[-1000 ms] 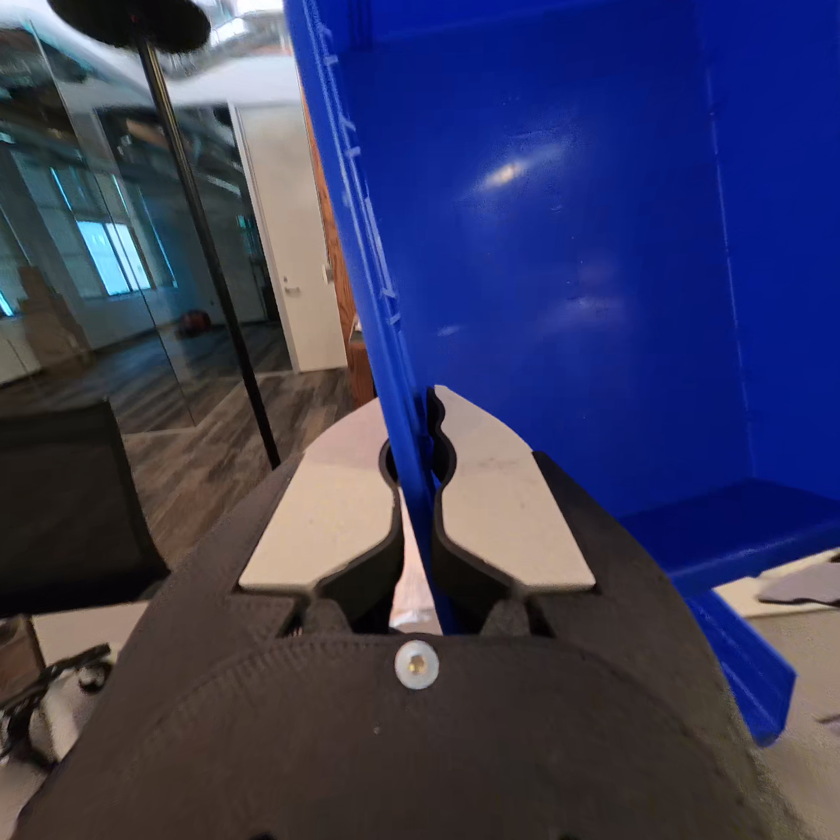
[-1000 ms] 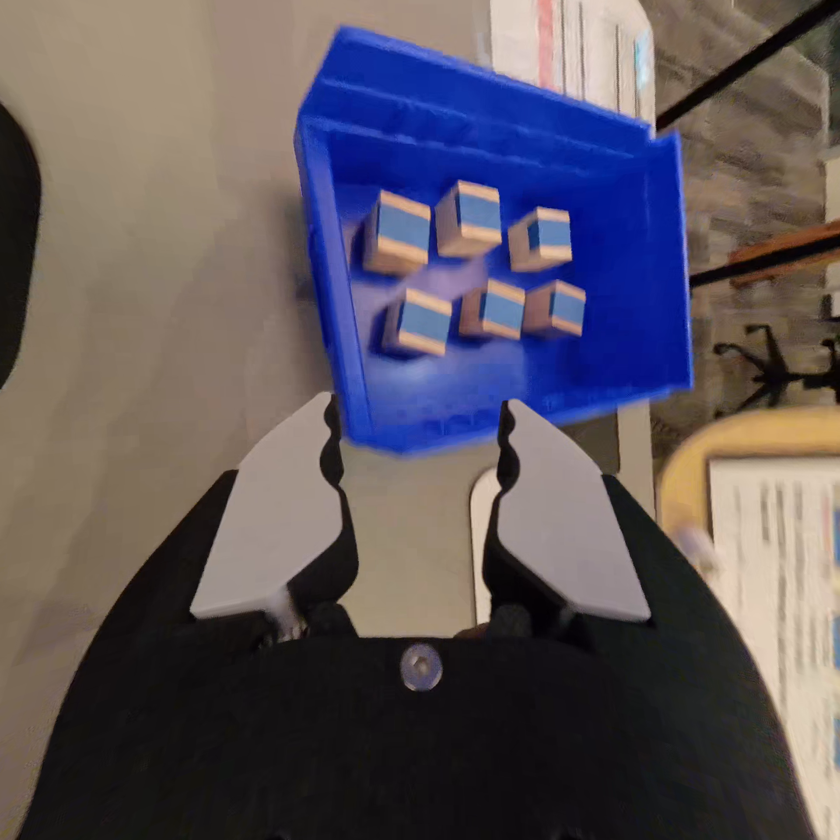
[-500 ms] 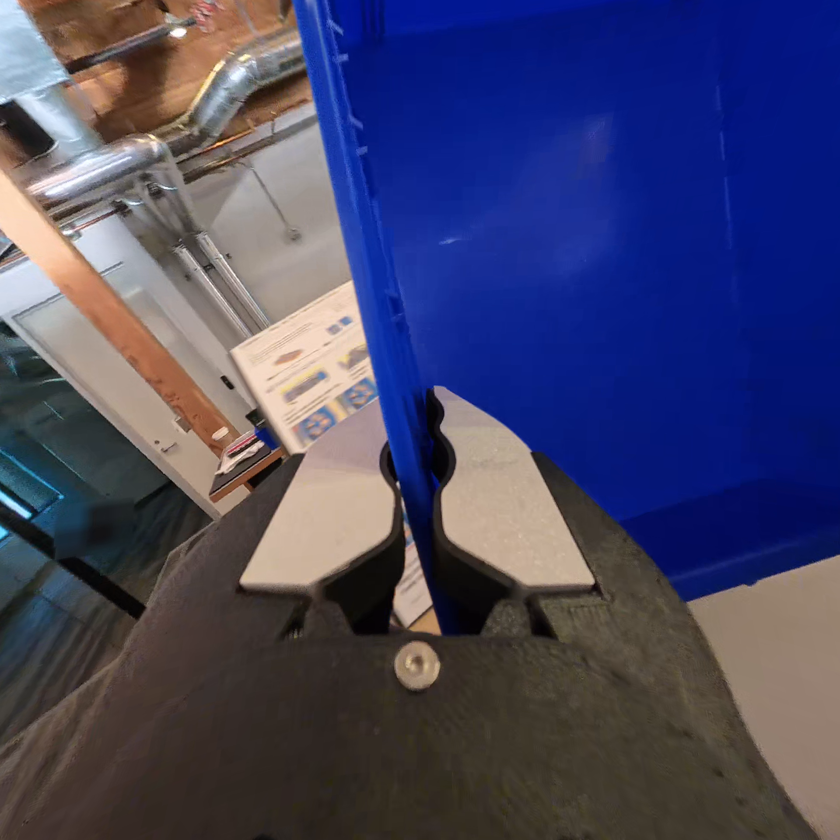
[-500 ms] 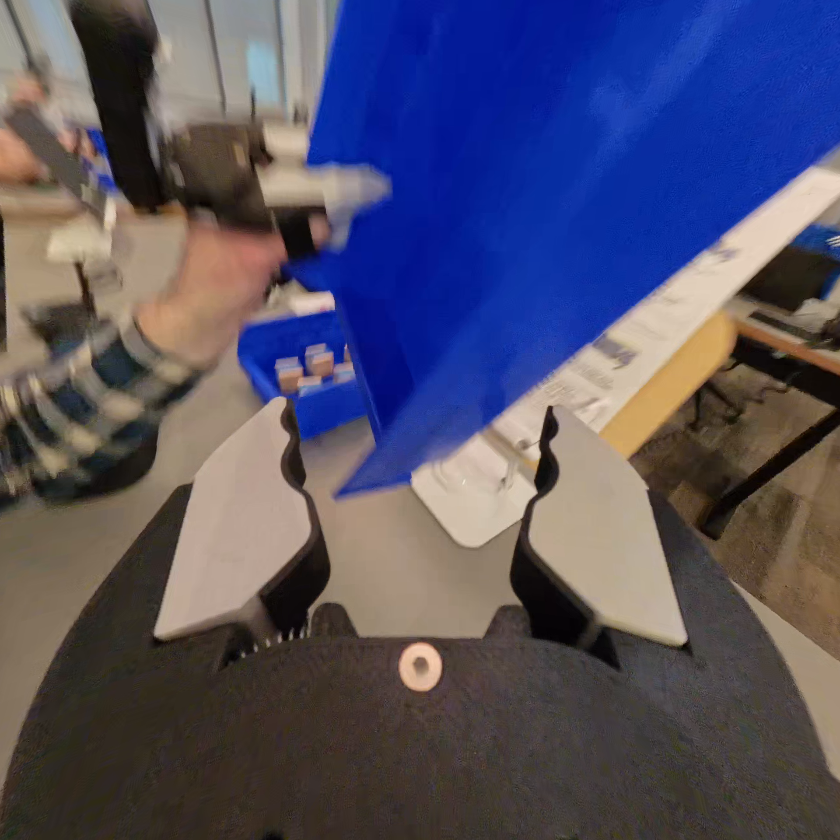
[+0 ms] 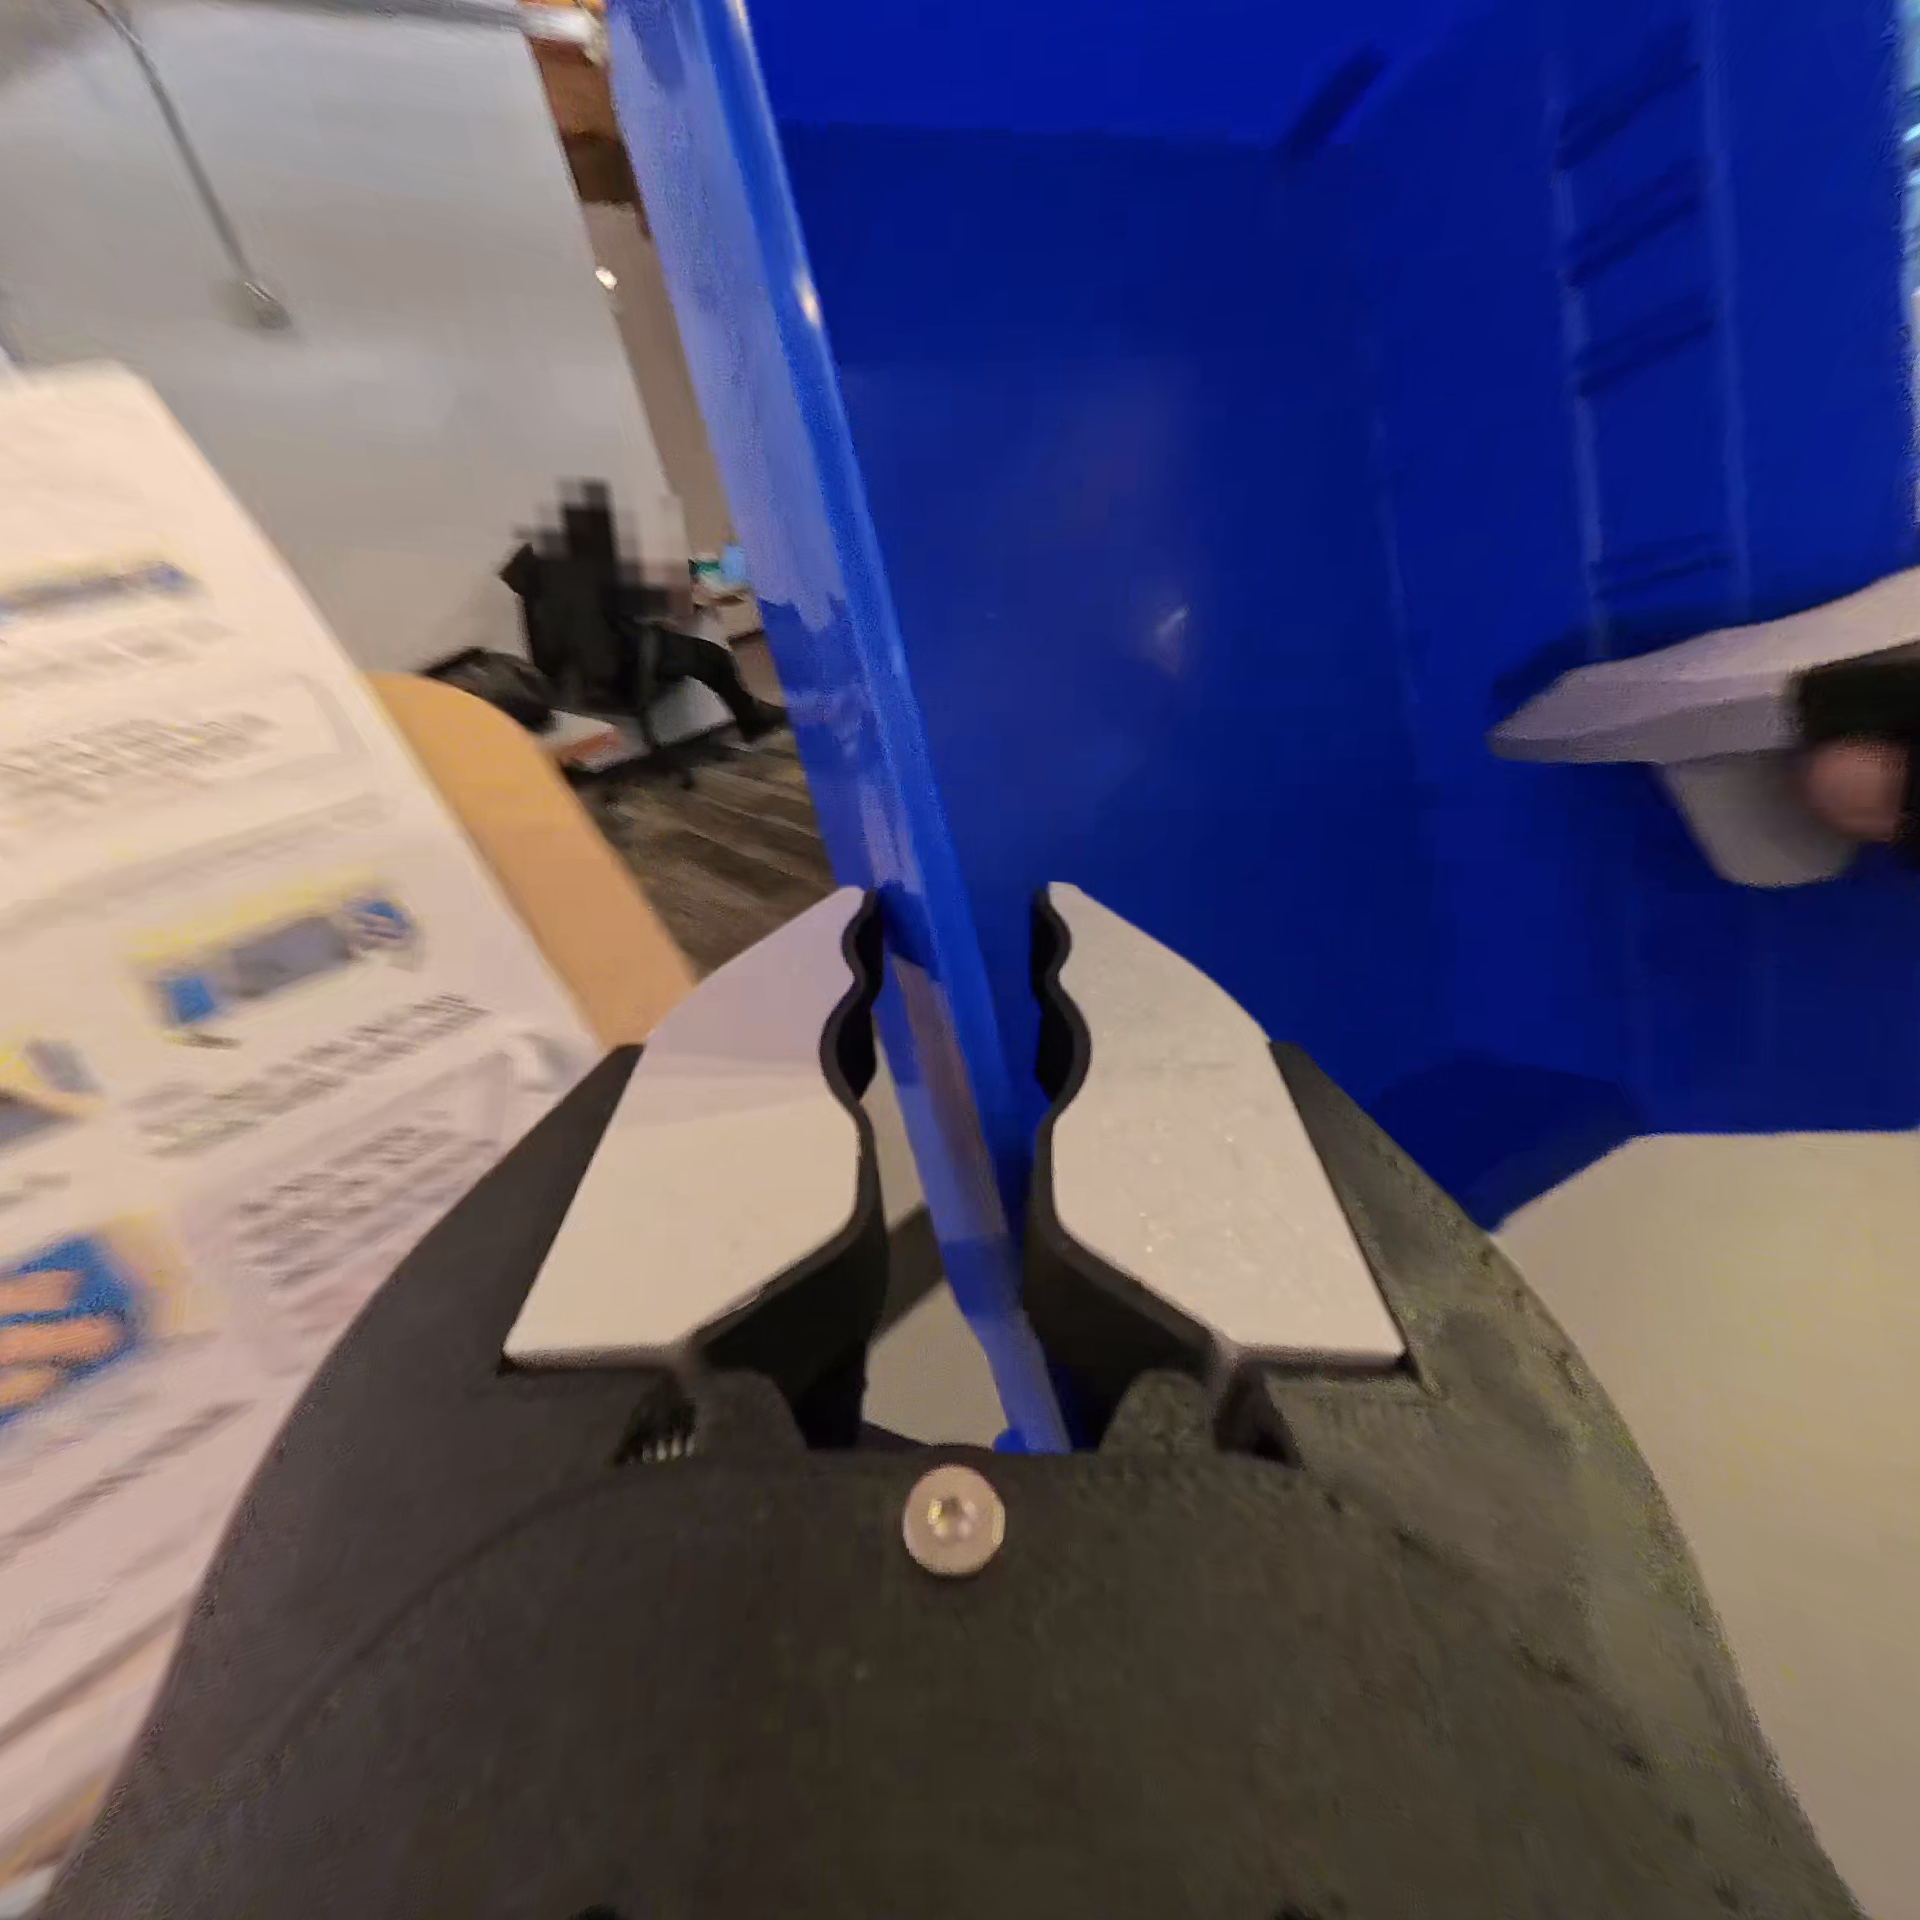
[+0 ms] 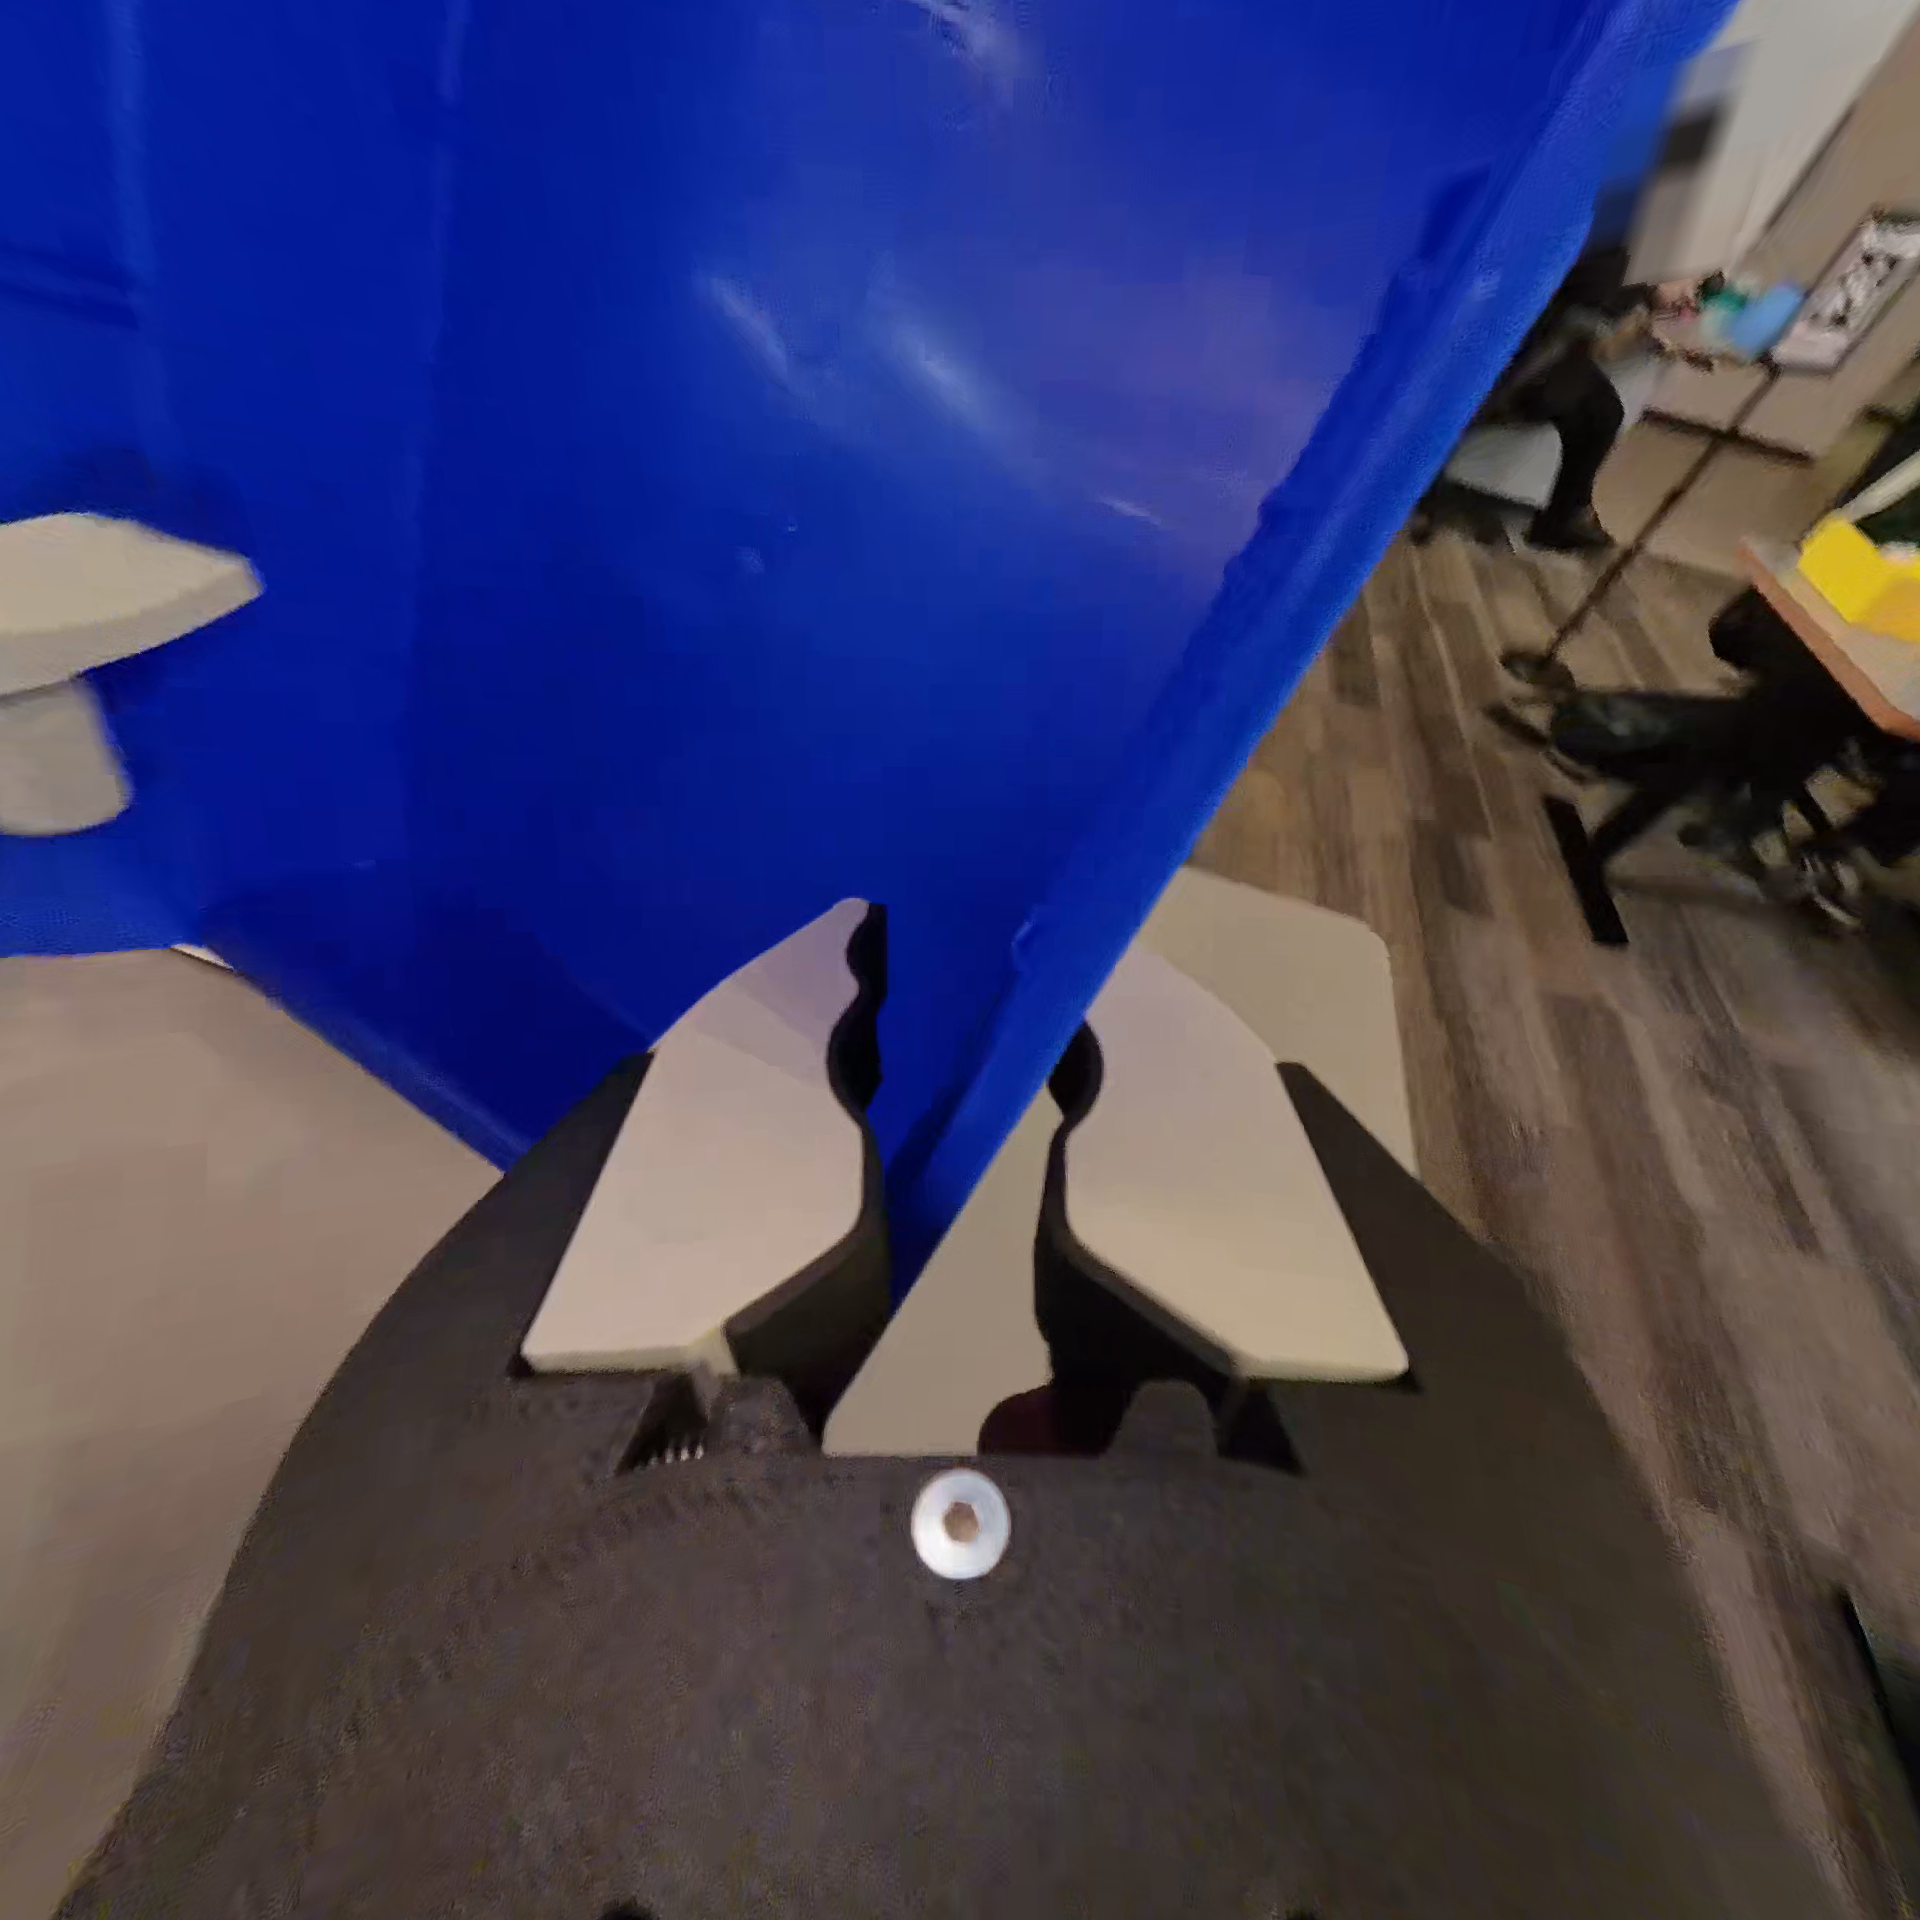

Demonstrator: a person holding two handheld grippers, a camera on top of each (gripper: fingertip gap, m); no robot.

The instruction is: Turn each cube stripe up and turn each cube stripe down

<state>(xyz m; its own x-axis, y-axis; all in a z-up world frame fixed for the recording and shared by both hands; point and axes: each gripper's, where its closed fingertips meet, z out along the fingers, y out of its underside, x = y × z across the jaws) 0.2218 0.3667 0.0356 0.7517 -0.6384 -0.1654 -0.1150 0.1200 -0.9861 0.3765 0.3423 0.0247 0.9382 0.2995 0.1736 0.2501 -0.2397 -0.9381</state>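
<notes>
You had the empty blue bin (image 5: 1195,623) lifted off the tabletop (image 6: 156,1195), one wall slack between your left tool's (image 5: 956,935) parted pads, another wall inside the right tool (image 6: 961,997), no cubes visible; squeezing both firmly looked wise.

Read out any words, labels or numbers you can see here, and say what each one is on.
Printed poster, left of the blue bin: lines of text, too blurred to read.
Black-and-white patterned sign, far background: too small to read.
Blue bin: no writing visible.
</notes>
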